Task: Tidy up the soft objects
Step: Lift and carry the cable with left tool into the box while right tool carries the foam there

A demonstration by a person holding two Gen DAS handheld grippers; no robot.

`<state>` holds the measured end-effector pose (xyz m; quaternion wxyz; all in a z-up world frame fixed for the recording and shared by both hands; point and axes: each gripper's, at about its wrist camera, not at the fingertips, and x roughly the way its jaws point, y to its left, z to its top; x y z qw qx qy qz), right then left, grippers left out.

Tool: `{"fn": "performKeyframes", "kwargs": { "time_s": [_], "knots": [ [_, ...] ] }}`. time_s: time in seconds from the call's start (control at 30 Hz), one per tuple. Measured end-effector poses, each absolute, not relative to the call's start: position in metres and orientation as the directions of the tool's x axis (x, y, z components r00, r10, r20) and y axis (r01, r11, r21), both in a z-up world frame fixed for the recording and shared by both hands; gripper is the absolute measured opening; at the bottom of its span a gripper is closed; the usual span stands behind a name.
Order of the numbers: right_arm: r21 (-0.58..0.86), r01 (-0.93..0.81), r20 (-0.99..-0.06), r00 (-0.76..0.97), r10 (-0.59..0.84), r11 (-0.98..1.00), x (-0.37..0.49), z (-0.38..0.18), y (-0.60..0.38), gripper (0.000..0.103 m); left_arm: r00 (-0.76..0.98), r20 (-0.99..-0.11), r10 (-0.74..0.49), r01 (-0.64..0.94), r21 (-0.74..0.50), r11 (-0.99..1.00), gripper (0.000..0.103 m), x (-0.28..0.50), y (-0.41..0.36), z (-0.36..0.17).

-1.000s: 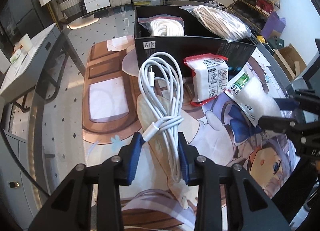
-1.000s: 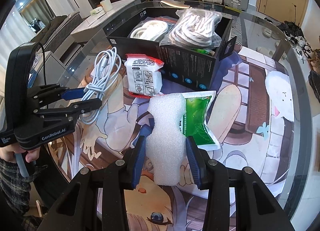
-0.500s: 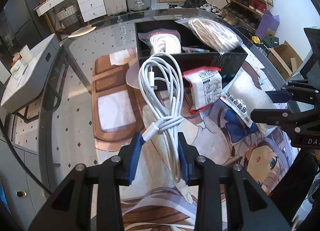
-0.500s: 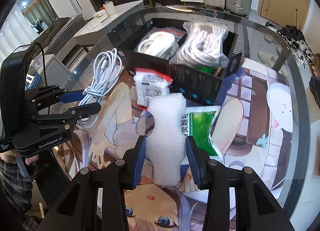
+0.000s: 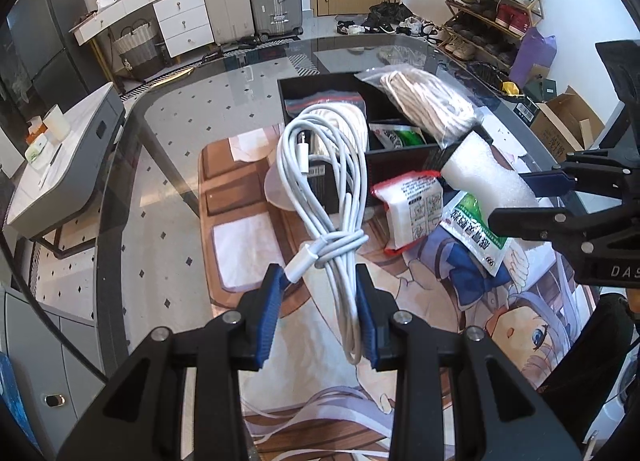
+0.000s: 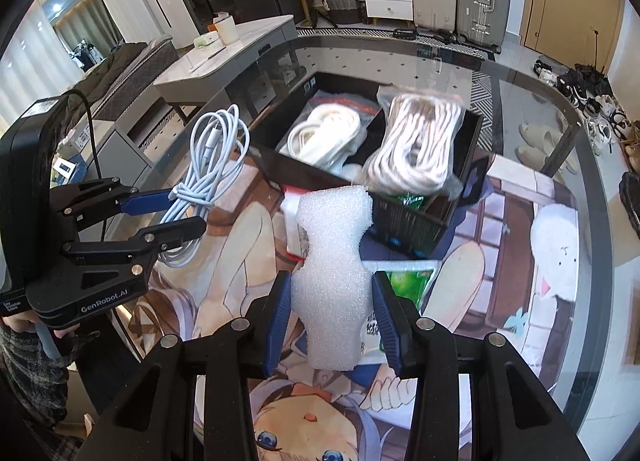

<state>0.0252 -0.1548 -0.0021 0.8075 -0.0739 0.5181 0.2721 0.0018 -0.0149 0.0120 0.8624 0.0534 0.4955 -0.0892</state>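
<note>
White foam block (image 6: 334,281), pinched upright in the right gripper (image 6: 332,321), hangs just short of the black divided box (image 6: 470,141) — nearer it than the left gripper (image 5: 318,307), clamped on a coiled white cable (image 5: 328,197).

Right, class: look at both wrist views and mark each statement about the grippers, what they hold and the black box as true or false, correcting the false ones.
1. The left gripper is shut on a coiled white cable. True.
2. The right gripper is empty. False: it is shut on a white foam piece.
3. The black box already holds bagged white cords. True.
4. The red-edged white packet sits inside the box. False: it lies on the printed mat in front of the box.
5. The table has a glass top. True.
</note>
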Motion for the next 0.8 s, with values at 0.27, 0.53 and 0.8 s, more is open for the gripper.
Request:
{"fn": "performKeyframes", "kwargs": {
  "time_s": [0.27,0.53,0.8],
  "knots": [
    [0.183,-0.508,-0.857,0.337,0.390,0.842,0.036,0.016,-0.160,0.041,0.505,-0.856,-0.109,0.214,0.002,0.977,0.033,0.010,-0.017,0.026],
    [0.199,-0.496,-0.842,0.355,0.407,0.845,0.048,0.030,-0.165,0.041,0.506,-0.853,-0.128,0.222,-0.015,0.975,0.033,0.020,-0.021,0.034],
    [0.224,-0.486,-0.831,0.357,0.426,0.845,0.064,0.037,-0.161,0.041,0.506,-0.850,-0.144,0.235,-0.025,0.972,0.033,0.036,-0.024,0.040]
  ]
}}
